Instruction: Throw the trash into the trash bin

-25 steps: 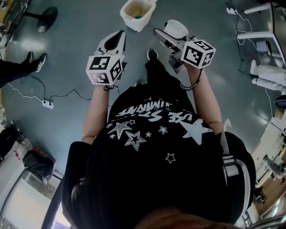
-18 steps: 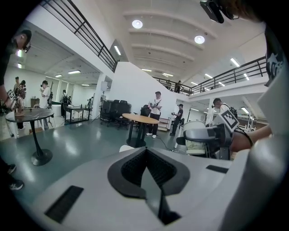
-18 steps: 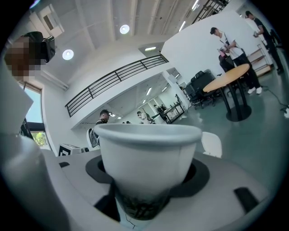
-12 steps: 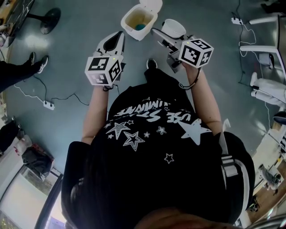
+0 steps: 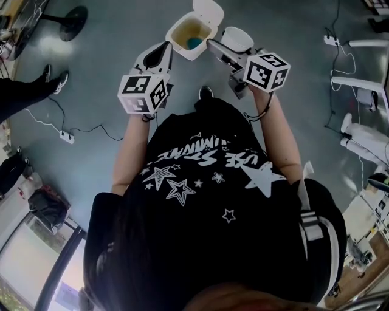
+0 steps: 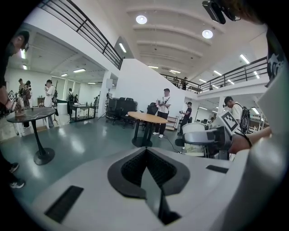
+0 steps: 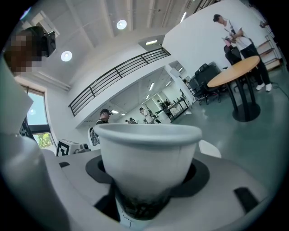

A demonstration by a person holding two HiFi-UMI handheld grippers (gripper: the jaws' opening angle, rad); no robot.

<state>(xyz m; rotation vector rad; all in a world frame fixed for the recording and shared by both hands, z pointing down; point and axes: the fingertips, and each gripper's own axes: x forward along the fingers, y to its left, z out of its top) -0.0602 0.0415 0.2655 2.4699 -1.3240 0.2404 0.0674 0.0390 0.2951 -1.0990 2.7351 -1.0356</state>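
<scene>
Overhead, the head view looks down on a person in a black star-printed shirt (image 5: 206, 176) standing on a grey-green floor (image 5: 103, 79), both arms held forward toward 12 o'clock. The right claw (image 5: 228, 45) is clenched on a white paper cup (image 5: 237, 38), which stands upright between the jaws. The right gripper view shows the cup (image 7: 146, 149) filling the gap of the right claw (image 7: 144, 189), with a dark band near its base. The trash bin (image 5: 180, 48), white with its lid (image 5: 208, 9) flipped open, stands on the floor at 12 o'clock from the person. A blue object (image 5: 193, 42) lies inside it. The cup sits just beside the bin's rim, at about 3 o'clock from it. The left claw (image 5: 159, 54) points toward the bin's 9 o'clock side. In the left gripper view, the left claw (image 6: 146, 155) is closed tight, pad against pad, with nothing between. A power strip (image 5: 65, 136) and its cable lie on the floor at 9 o'clock.
</scene>
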